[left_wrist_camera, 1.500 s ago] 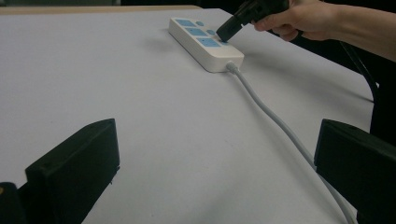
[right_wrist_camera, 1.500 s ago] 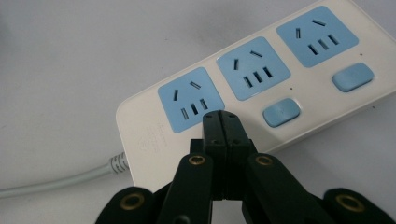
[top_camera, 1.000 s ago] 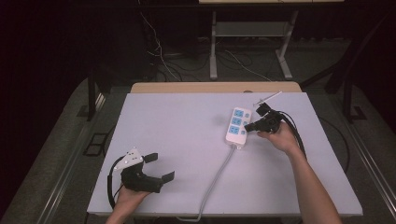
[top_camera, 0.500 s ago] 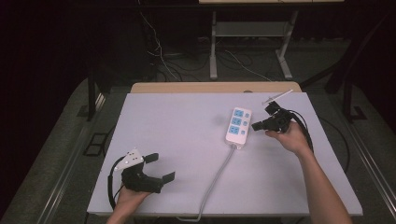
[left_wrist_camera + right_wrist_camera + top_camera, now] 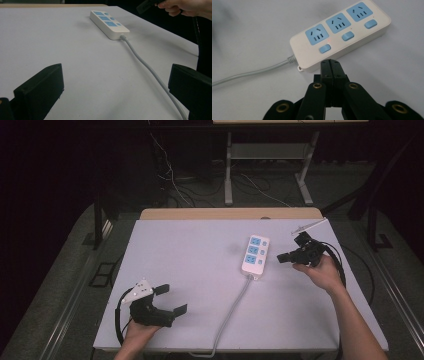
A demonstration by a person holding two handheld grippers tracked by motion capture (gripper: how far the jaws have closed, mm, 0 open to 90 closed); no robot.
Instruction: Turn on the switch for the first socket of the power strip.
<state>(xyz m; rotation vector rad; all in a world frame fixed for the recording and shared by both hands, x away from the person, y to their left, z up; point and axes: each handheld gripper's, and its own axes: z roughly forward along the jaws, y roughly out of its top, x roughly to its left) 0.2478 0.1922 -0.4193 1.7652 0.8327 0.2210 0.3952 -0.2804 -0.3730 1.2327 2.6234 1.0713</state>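
A: High view first. What changed?

B: The right gripper (image 5: pixel 296 254) has drawn back from the white plastic 3-socket power strip with blue faces (image 5: pixel 255 254); it now sits just beside the strip's right flank, apart from it. Judged: a switch press is likely finished. The left gripper (image 5: pixel 170 299) is unmoved, jaws spread, near the white table (image 5: pixel 190 250)'s front edge.

A: Left gripper view?

B: Open tabletop lies between the spread jaws; the grey cable (image 5: pixel 147 67) runs past the right jaw. The strip is far ahead.

A: Right gripper view?

B: Jaws pressed together, empty. The strip lies just beyond the tips, with bare table either side.
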